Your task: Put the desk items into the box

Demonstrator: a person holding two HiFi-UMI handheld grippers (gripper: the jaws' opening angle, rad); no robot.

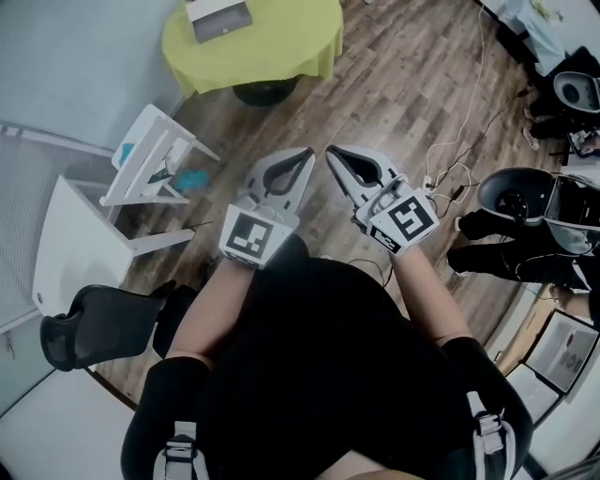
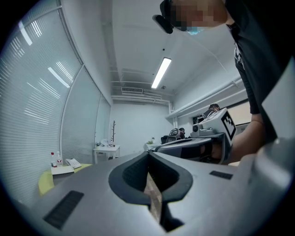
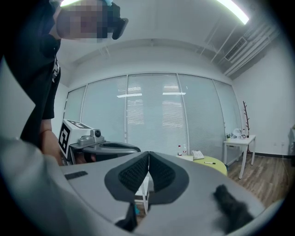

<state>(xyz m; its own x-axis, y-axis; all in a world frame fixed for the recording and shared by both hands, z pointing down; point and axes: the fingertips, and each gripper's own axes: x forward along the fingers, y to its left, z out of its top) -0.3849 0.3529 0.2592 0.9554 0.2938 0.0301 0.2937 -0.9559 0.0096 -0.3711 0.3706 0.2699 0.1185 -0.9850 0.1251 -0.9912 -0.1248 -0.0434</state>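
Well, nothing of the task is under way yet. The person stands over a wooden floor with both tools held in front of the body, their tips close beside each other. The left gripper has its jaws pressed together at the tip with nothing between them. The right gripper is the same: pads meeting, only a hollow gap behind them, empty.

The desk items lie well apart from both grippers, on the yellow-green round table. The right gripper view shows a pen, a flat phone-like thing and small bottles there. In the head view a grey-white boxy thing sits on that table (whether it is the box, I cannot tell).

As for what could go wrong, loose cables lie on the floor to the person's right, and a step that way could catch a foot. The jaws must also spread before any reach. If they arrive closed, a tip would only push the pen, which could roll off the rim. The bottles stand upright and narrow, so a sideways knock would likely tip them.
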